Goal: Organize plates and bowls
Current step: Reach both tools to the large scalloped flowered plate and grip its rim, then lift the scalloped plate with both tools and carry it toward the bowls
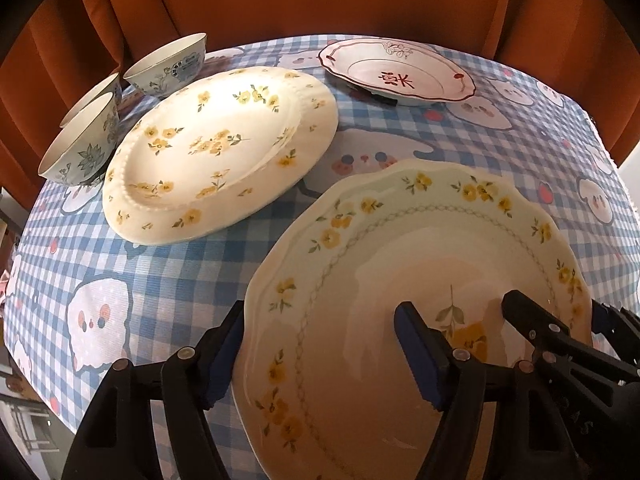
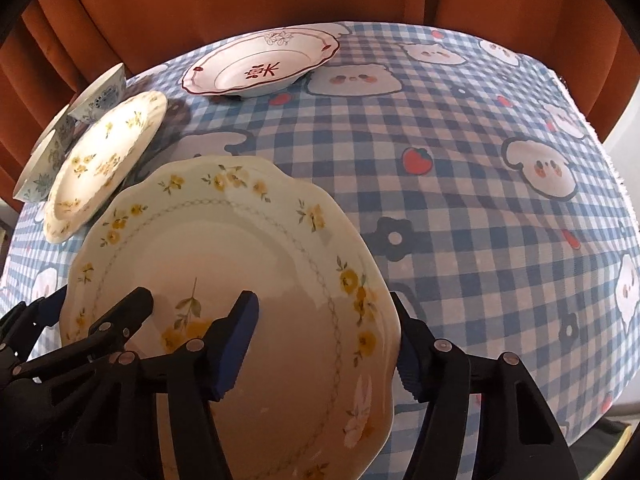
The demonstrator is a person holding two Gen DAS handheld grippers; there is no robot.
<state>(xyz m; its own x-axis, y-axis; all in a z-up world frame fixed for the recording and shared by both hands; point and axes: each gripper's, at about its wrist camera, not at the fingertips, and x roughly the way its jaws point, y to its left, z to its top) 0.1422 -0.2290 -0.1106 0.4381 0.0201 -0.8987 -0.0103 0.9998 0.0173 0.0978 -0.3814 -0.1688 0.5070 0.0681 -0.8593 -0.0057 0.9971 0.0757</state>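
In the left wrist view, the left gripper (image 1: 320,354) straddles the nine-o'clock rim of the cream scalloped ceramic plate with yellow flowers (image 1: 420,280): one blue pad (image 1: 224,356) is outside the rim over the blue checked tablecloth (image 1: 160,264), the other above the well, and I cannot tell whether either pad presses. The round cream flowered plate (image 1: 220,148) lies toward eleven o'clock, the red-trimmed shallow dish (image 1: 400,70) at one, the blue-patterned bowls (image 1: 168,66) beyond. In the right wrist view, the right gripper (image 2: 324,344) brackets the same plate's (image 2: 240,260) three-o'clock rim the same way, grip likewise unclear. Each claw has a rim between its jaws on opposite sides, so a two-handed lift looks set, once both clench.
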